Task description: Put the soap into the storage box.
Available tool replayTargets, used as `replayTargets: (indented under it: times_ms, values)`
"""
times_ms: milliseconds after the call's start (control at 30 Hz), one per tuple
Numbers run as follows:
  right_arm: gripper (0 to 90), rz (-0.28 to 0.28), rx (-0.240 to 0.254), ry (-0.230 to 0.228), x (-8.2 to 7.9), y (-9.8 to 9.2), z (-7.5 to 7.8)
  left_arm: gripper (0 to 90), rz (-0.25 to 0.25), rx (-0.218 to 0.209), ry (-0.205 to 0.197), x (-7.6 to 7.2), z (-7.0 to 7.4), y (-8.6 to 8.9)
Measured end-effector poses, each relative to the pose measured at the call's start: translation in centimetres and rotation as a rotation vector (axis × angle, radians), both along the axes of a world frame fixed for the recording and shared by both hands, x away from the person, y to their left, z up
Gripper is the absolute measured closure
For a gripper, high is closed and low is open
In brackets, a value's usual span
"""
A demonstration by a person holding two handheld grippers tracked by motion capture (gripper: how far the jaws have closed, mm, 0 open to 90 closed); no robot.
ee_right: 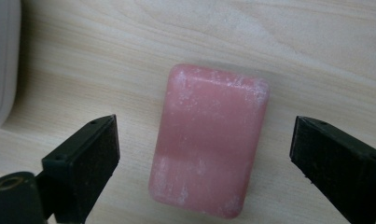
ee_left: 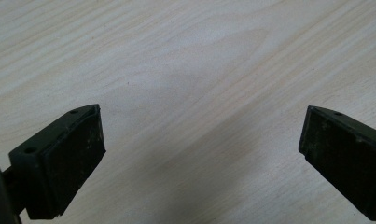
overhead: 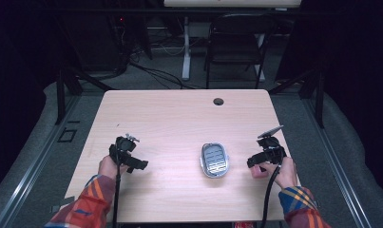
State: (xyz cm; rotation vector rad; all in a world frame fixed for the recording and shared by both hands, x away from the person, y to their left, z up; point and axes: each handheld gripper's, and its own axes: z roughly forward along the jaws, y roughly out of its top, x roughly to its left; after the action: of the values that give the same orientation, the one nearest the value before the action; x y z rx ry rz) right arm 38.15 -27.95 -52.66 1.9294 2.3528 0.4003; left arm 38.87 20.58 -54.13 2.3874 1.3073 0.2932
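Note:
A pink soap bar [ee_right: 209,144], dusted white at its corners, lies flat on the wooden table [overhead: 179,118]. My right gripper [ee_right: 205,122] is open, one jaw on each side of the bar and neither touching it. A grey ridged soap dish [overhead: 214,160] sits mid-table, just left of my right gripper [overhead: 253,162]; its pale rim [ee_right: 1,70] shows in the right gripper view. At the table's left my left gripper [overhead: 140,165] is held open over bare wood [ee_left: 199,70] with nothing between its jaws [ee_left: 202,114].
A round cable hole [overhead: 218,101] is near the table's far edge. A dark chair [overhead: 236,42] and a desk leg [overhead: 186,52] stand beyond the table. Floor rails run along both sides.

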Motion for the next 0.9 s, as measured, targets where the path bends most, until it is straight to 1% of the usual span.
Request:
replayTargets:
  times_ms: [33,67,100,133,233,267,367,400,433,467,533,567,633,700,733,800,833,867,900]
  values:
    - [11.1,-0.012,0.006,-0.004,0.0,0.1,-0.2,0.2,0.0,0.0,0.0,0.0,0.0,0.0]
    - [11.1,-0.012,0.006,-0.004,0.0,0.1,-0.2,0.2,0.0,0.0,0.0,0.0,0.0,0.0]
    - [13.1,-0.013,-0.007,0.01,0.2,0.1,-0.3,0.2,0.0,0.0,0.001,0.0,0.0,0.0]
    - [13.3,-0.007,0.0,0.026,0.3,0.1,-0.3,0.2,-0.001,0.001,0.001,0.0,0.0,0.0]
    - [14.5,-0.014,-0.004,0.036,0.4,0.1,-0.5,0.2,-0.001,0.001,0.0,0.0,0.0,0.0]
    - [15.4,-0.011,-0.001,0.035,0.5,0.0,-0.6,0.2,-0.002,0.001,0.0,0.0,0.0,0.0]
    - [18.7,-0.034,0.002,0.02,0.5,0.1,-0.8,0.2,-0.002,0.001,0.0,0.0,0.0,0.0]
    - [20.4,-0.027,-0.005,0.03,0.6,0.1,-0.7,0.2,-0.002,0.002,0.001,0.0,0.0,0.0]
    - [21.7,-0.02,-0.017,0.052,0.6,0.0,-0.6,0.2,-0.002,0.002,0.0,0.0,0.0,0.0]
    - [22.4,-0.042,-0.01,0.045,0.6,0.1,-0.7,0.2,-0.002,0.002,0.001,0.0,0.0,0.0]
    - [22.5,-0.044,-0.006,0.043,0.7,0.1,-0.9,0.2,-0.003,0.002,0.001,0.0,0.0,0.0]
    - [23.2,-0.056,-0.003,0.037,0.7,0.2,-1.0,0.2,-0.003,0.001,0.001,0.0,0.0,0.0]
    - [23.6,-0.036,-0.012,0.061,0.8,0.2,-0.9,0.2,-0.003,0.003,0.002,0.0,0.0,0.0]
    - [24.4,-0.042,-0.009,0.06,0.9,0.3,-1.1,0.2,-0.003,0.002,0.001,0.0,0.0,0.0]
    - [24.9,-0.035,-0.015,0.065,0.9,0.3,-1.1,0.2,-0.003,0.003,0.001,0.0,0.0,0.0]
    - [25.8,-0.066,-0.012,0.052,0.9,0.6,-1.4,0.2,-0.003,0.002,0.001,0.0,0.0,0.0]
    - [26.2,-0.044,-0.012,0.069,1.0,0.5,-1.4,0.2,-0.003,0.002,0.001,0.0,0.0,0.0]
    - [26.5,-0.046,-0.022,0.068,1.0,0.6,-1.4,0.2,-0.004,0.003,0.002,0.0,0.0,0.0]
    - [27.1,-0.045,-0.021,0.072,1.0,0.6,-1.4,0.2,-0.004,0.002,0.002,0.0,0.0,0.0]
